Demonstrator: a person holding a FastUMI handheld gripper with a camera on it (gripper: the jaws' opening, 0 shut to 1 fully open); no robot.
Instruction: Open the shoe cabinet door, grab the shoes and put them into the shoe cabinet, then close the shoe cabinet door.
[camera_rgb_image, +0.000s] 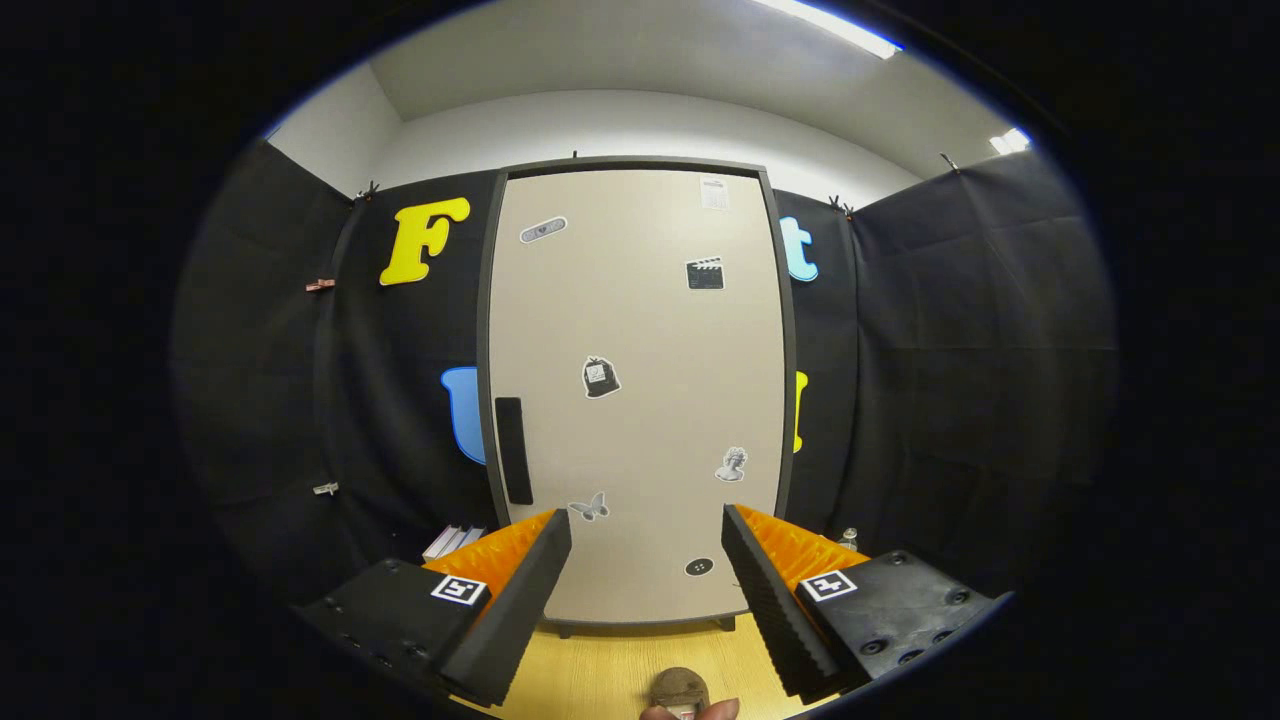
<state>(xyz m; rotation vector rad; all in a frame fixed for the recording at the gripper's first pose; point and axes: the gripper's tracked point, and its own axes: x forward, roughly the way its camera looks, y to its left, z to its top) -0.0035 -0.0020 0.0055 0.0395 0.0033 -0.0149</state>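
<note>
Shoe cabinet (640, 400), tall and pale, standing in the middle of the frame on a wooden floor (600, 670), on short dark legs. Door (650, 330) shut flat in a dark frame, so no way to tell what sits inside. Long dark handle (513, 450) low on the door's left side. Small stickers (600, 378) dotted over the door, among them a butterfly and a round dark button near the bottom. Black cloth wall (950, 350) behind and to both sides of the cabinet.

Gripper (645, 590) at the bottom of the frame, fingers (510, 610) spread wide apart, pinching nothing. Lower part of the door showing in the gap between the fingers, well beyond the tips and not touching them. Handle up and to the left of the left finger.

Brown shoe (680, 687) at the very bottom middle of the frame, on the floor, lying low in the gap between the two fingers, not touched by either. Tip of a person's fingers (690, 711) just under the shoe.

White books (455, 540) on the floor at lower left, beside the cabinet. Small clear bottle (849, 539) at lower right, just past the right finger.
</note>
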